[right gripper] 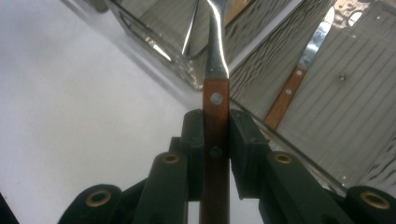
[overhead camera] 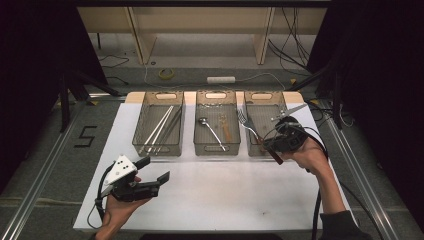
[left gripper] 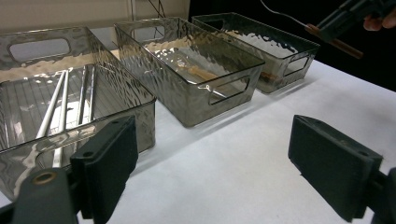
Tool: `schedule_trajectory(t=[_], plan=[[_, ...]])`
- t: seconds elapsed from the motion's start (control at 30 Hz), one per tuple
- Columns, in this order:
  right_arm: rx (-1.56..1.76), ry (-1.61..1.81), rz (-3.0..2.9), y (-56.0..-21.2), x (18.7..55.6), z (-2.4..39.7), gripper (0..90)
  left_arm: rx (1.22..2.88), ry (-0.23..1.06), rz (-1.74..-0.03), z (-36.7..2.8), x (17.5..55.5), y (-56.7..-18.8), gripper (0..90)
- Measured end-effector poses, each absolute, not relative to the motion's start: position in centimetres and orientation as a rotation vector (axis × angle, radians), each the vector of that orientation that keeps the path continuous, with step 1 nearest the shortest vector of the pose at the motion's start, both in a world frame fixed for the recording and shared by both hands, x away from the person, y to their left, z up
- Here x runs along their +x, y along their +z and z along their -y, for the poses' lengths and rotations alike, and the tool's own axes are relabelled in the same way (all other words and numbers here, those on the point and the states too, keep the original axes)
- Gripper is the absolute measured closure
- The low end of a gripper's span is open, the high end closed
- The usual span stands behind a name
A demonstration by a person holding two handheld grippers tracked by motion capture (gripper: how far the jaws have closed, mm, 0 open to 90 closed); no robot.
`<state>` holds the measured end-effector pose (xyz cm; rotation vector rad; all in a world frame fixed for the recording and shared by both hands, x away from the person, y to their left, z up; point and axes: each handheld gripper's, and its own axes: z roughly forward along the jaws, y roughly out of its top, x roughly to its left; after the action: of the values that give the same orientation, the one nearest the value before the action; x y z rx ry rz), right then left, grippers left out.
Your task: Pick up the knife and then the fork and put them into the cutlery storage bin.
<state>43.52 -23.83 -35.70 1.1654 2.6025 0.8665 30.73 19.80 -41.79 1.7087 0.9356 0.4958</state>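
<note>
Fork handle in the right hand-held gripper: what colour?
Reddish-brown wood with metal rivets on the fork handle; clearest in the right gripper view.

The high view looks forward and down over the white table (overhead camera: 210, 195), three bins (overhead camera: 217, 129) across mid-frame. The left gripper view sits low near the tabletop, facing those bins (left gripper: 196, 70) obliquely from close by. The right gripper view looks along its jaws, very near the rightmost bin (right gripper: 327, 93) at upper right.
</note>
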Motion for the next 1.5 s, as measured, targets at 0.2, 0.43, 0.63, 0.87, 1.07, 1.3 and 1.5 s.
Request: schedule_trajectory(t=[0.2, 0.43, 0.63, 0.87, 1.07, 1.3, 1.5], plan=[[1.200, 0.876, -2.578, -35.2, 44.9, 23.7, 77.4, 1.703, 0.493, -0.939, -19.8, 30.7, -41.8, 15.4], [1.262, 0.880, -2.550, -35.1, 46.7, 23.8, 77.4, 1.706, 0.494, -0.936, -19.8, 30.7, -41.8, 15.4], [1.307, 0.889, -2.537, -35.1, 48.0, 23.8, 77.4, 1.707, 0.493, -0.935, -19.8, 30.7, -41.8, 15.4], [1.352, 0.896, -2.521, -35.1, 48.9, 23.9, 77.4, 1.707, 0.492, -0.936, -20.0, 30.7, -41.8, 15.4], [1.385, 0.905, -2.506, -35.2, 49.7, 24.1, 77.4, 1.706, 0.492, -0.935, -19.9, 30.7, -41.8, 15.4], [1.427, 0.909, -2.485, -35.3, 50.4, 24.4, 77.4, 1.706, 0.491, -0.935, -19.9, 30.8, -41.8, 15.4], [1.474, 0.917, -2.454, -35.4, 51.1, 24.8, 77.4, 1.704, 0.492, -0.935, -19.9, 30.8, -41.8, 15.4]])
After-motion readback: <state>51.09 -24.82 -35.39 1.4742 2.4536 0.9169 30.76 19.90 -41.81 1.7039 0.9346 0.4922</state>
